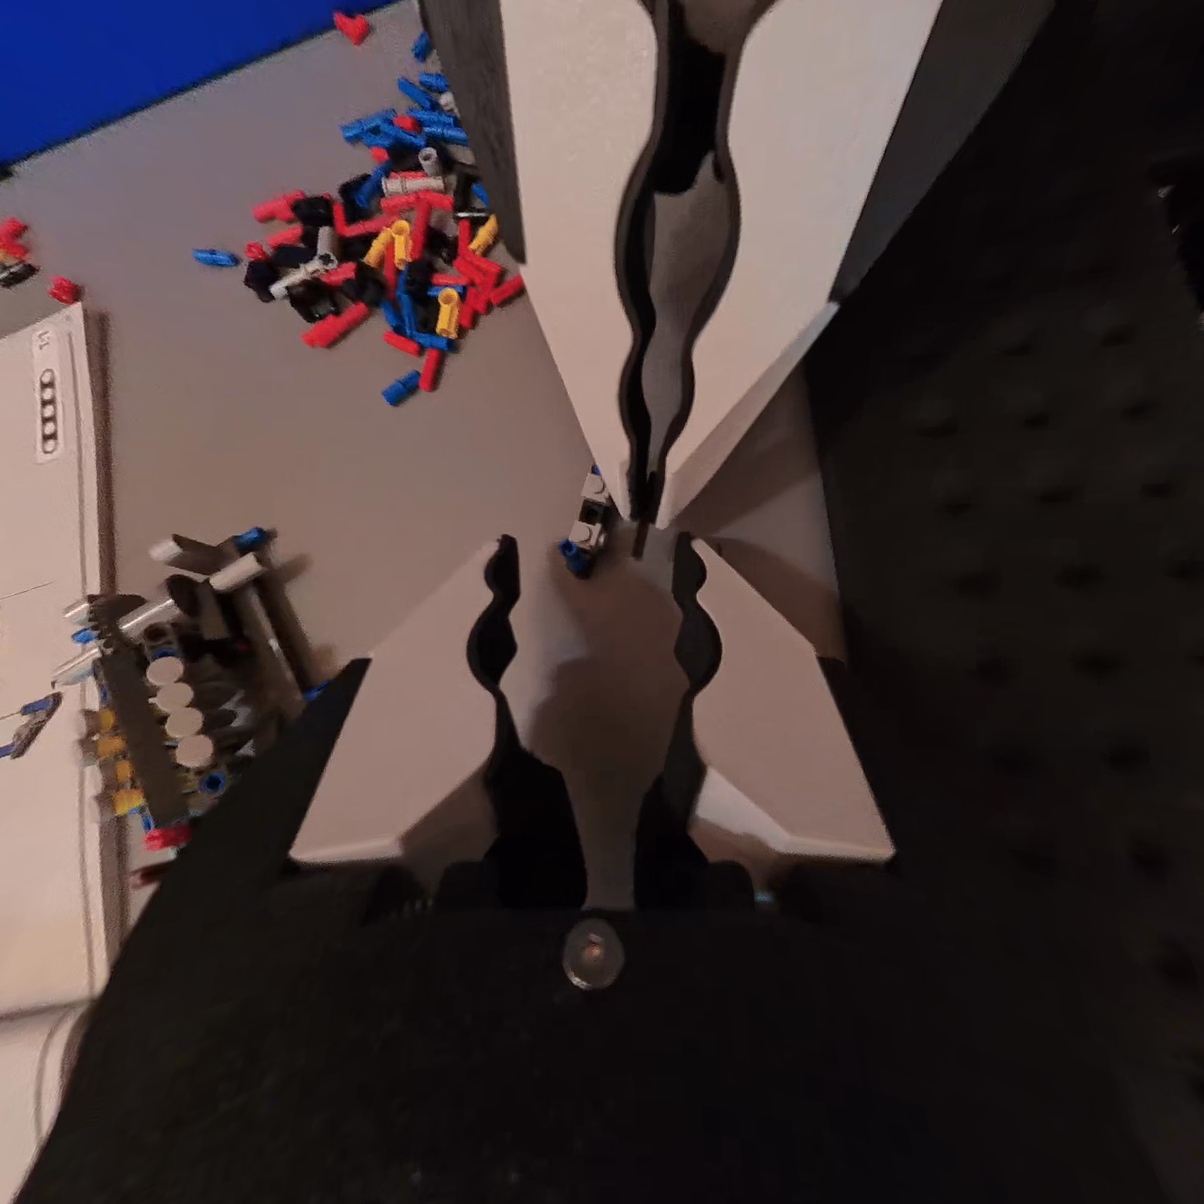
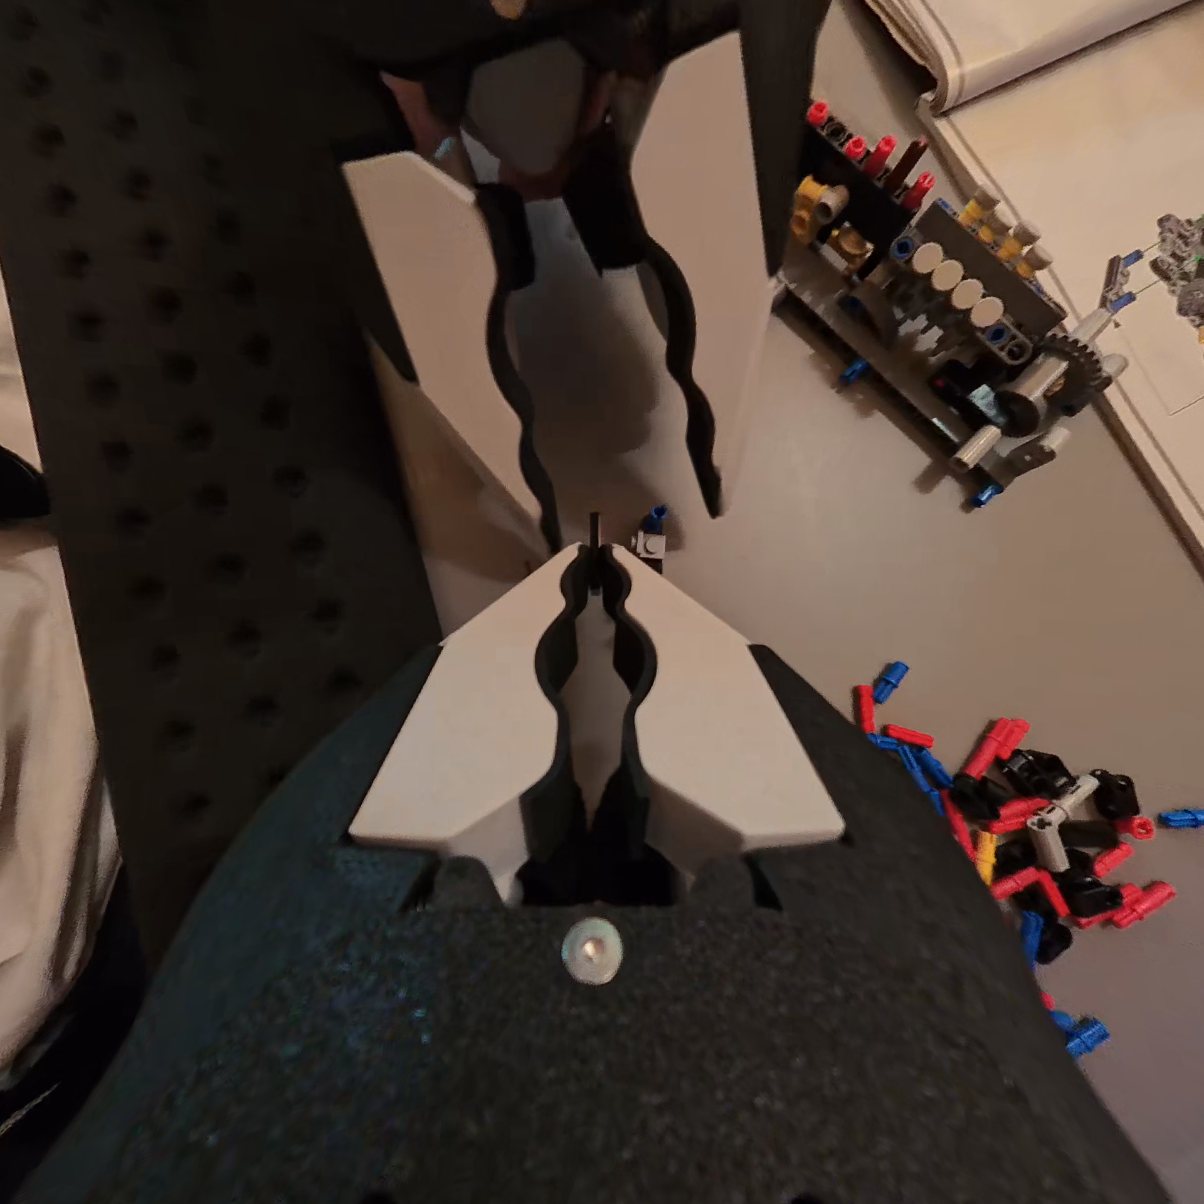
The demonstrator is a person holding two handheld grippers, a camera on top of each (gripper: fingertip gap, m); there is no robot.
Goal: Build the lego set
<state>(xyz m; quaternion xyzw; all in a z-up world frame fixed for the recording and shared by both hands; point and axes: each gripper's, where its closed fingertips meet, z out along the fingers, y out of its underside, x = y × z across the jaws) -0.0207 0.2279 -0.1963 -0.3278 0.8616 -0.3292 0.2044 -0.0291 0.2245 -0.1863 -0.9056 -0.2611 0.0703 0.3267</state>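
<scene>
My right gripper [image 2: 594, 554] is shut on a thin black rod [image 2: 594, 529] that sticks out past its tips. My left gripper [image 1: 593, 547] is open and faces it tip to tip. The rod [image 1: 642, 539] points into the gap between the left jaws. A small grey and black Lego piece with a blue pin [image 1: 588, 531] lies on the table just under the tips, and it also shows in the right wrist view [image 2: 651, 537]. The right gripper [image 1: 642, 505] enters the left wrist view from above; the left gripper [image 2: 632, 521] enters the right wrist view from above.
A partly built grey Lego model [image 1: 176, 703] [image 2: 945, 313] stands beside a white instruction booklet [image 1: 45, 586] [image 2: 1107, 163]. A pile of loose red, blue, black and yellow pieces [image 1: 391, 247] [image 2: 1042, 827] lies on the grey table. A black dimpled panel [image 2: 195, 391] fills one side. My two grippers' fingertips are within a few centimetres of each other.
</scene>
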